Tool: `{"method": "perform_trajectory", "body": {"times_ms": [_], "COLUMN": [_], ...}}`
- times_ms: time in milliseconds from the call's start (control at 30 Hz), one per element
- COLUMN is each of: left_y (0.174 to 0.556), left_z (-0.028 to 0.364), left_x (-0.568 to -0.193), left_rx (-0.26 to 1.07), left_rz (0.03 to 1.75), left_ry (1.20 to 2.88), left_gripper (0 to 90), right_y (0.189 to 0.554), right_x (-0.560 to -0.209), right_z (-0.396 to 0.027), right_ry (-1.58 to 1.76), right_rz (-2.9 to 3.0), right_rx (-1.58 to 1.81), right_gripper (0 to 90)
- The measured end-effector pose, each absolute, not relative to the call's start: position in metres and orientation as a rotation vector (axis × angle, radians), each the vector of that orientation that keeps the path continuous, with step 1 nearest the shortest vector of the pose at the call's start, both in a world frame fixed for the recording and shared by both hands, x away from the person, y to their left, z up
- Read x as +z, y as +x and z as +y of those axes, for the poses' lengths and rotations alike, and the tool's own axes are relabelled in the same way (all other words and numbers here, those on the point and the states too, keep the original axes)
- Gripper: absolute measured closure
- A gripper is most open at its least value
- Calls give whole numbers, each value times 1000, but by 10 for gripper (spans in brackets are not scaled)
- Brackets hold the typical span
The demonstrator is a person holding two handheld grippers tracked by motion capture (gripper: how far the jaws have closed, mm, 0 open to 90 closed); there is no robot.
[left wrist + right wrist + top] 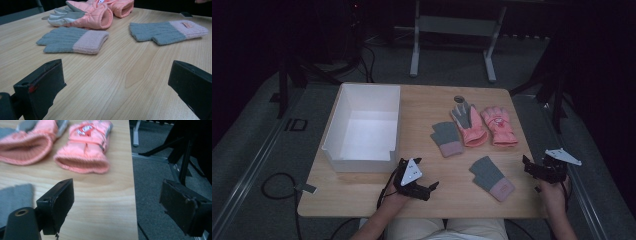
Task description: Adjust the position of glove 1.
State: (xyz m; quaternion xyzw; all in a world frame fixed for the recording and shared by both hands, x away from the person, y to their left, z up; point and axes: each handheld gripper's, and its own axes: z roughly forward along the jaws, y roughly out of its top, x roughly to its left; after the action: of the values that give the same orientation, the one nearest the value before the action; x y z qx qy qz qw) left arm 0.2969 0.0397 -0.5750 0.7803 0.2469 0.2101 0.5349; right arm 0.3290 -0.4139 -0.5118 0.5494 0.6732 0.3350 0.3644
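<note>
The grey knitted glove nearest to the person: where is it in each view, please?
High view: grey glove low, right of centre.
Left gripper view: grey glove upper right.
Right gripper view: grey glove at left edge.
Shared landmark: pink glove with grey palm, beyond it.

2 grey-pink knit gloves [492, 178] flat, 2 pink padded gloves [497, 126] nearby

The high view looks down from above the near edge; both gripper views sit low, facing far, sharing the pink gloves [484, 126].
</note>
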Motion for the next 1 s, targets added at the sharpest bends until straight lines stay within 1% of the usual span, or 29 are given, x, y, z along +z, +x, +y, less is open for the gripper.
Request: {"method": "perform_trajectory", "body": {"times_ms": [267,333,500,733,867,1000], "left_y": [297,297,297,297,297,297], "left_z": [40,40,40,40,40,40], "left_x": [-575,-575,-575,-575,-575,-575], "left_rx": [496,496,496,494,497,494], "left_rz": [588,587,587,590,590,589], "left_ry": [1858,1858,1859,1859,1860,1859], "left_gripper": [1,1,1,1,1,1], "right_y": [335,340,345,354,359,364], "right_x": [-489,-485,-478,-454,-447,-435], "right_z": [-405,-404,-395,-375,-366,-350], "right_ry": [1421,1463,1431,1357,1347,1328], "right_rz": [1795,1833,1862,1874,1890,1908], "right_rx": [874,907,901,957,940,1016], "right_gripper": [139,136,133,135,132,124]}}
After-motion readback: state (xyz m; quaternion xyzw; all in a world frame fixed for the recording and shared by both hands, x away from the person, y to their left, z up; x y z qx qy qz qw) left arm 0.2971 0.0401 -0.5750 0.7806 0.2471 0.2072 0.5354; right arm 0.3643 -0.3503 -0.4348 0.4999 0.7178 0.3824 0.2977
